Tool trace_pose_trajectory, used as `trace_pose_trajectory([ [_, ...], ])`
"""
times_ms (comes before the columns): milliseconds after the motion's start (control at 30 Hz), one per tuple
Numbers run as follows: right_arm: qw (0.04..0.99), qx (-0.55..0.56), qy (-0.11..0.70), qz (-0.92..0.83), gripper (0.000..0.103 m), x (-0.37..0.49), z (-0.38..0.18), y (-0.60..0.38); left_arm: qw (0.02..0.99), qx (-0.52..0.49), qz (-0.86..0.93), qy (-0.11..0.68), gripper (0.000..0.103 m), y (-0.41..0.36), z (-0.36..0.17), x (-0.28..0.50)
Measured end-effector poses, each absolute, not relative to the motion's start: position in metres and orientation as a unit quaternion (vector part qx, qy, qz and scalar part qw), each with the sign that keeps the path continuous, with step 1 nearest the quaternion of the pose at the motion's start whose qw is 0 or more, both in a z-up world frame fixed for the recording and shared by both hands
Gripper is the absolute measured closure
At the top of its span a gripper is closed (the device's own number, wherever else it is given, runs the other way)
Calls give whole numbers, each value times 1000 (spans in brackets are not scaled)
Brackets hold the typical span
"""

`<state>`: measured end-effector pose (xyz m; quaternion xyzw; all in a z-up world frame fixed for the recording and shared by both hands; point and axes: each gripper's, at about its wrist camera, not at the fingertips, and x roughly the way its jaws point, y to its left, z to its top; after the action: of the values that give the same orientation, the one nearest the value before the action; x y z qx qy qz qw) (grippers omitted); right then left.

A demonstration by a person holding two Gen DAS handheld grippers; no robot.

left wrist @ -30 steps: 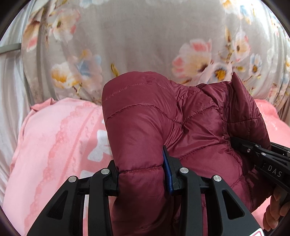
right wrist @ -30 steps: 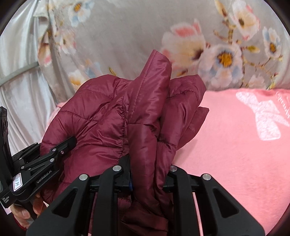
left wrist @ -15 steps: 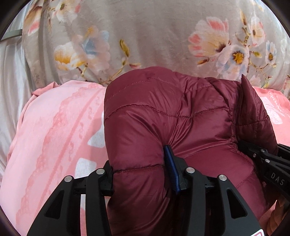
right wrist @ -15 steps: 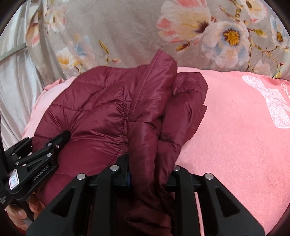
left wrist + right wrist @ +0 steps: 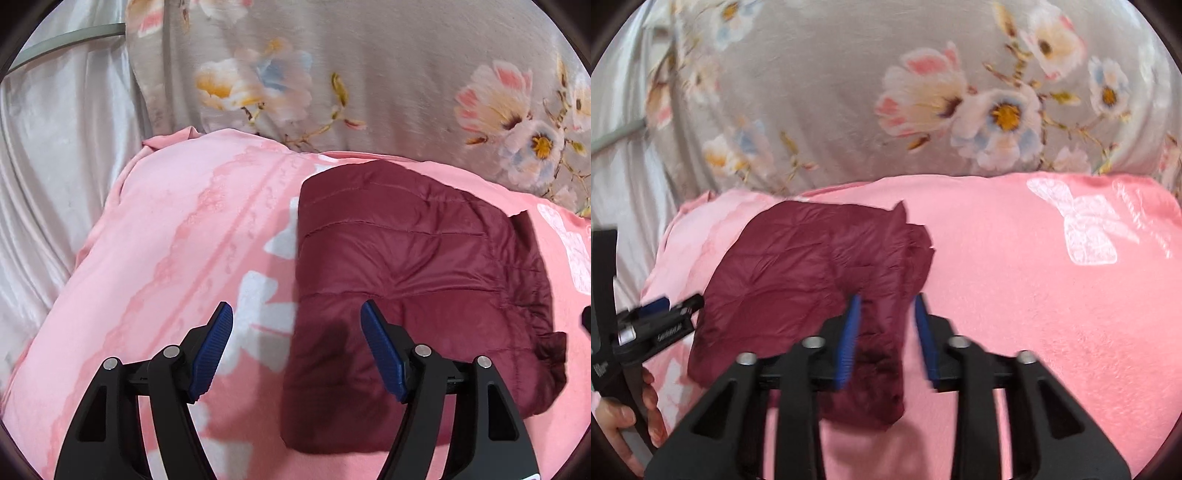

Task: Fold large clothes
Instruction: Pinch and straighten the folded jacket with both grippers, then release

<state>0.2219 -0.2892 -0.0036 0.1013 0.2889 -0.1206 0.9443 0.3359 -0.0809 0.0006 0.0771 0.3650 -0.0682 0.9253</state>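
Note:
A maroon quilted jacket [image 5: 413, 280] lies folded in a flat bundle on the pink blanket [image 5: 177, 258]; it also shows in the right wrist view [image 5: 798, 280]. My left gripper [image 5: 297, 328] is open and empty above the jacket's left edge. My right gripper [image 5: 884, 314] is open above the jacket's right edge, with a strip of jacket lying below between its fingers. The left gripper also appears at the left edge of the right wrist view [image 5: 665, 314], beside the jacket.
A grey floral pillow or duvet [image 5: 923, 92] rises behind the pink blanket [image 5: 1034, 295]. Silvery satin fabric [image 5: 55, 166] lies to the left. A white butterfly print [image 5: 1082, 229] marks the blanket at right. A hand [image 5: 624, 424] holds the left gripper.
Both grippers were shut on the jacket and held it up. Now both have opened and pulled back, and the jacket lies flat on the blanket.

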Motion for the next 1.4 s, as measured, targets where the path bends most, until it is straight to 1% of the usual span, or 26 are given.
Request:
trace_pose_trajectory([
  [33,944,92,294,-119,92,224,-6,-283,926,78,-67,364,33,-84,2,331],
  [67,942,79,304,-121,93,229,-12,-277,926,80,-68,363,33,-88,2,327],
  [267,920,89,361,-127,94,245,-56,-274,907,83,-63,408,35,-106,-35,327],
  [467,915,73,373,-133,95,251,-75,-267,914,97,-57,390,33,-110,-50,324],
  [700,911,69,384,-132,96,257,-81,-267,922,127,-43,362,32,-118,-61,318],
  [1267,910,80,387,-125,95,259,-80,-270,925,118,-44,359,32,-116,-63,318],
  [1333,913,95,380,-118,95,256,-79,-275,926,108,-43,359,28,-113,-61,318],
  [1400,918,114,363,-113,93,247,-75,-281,929,94,-46,356,26,-107,-58,317],
])
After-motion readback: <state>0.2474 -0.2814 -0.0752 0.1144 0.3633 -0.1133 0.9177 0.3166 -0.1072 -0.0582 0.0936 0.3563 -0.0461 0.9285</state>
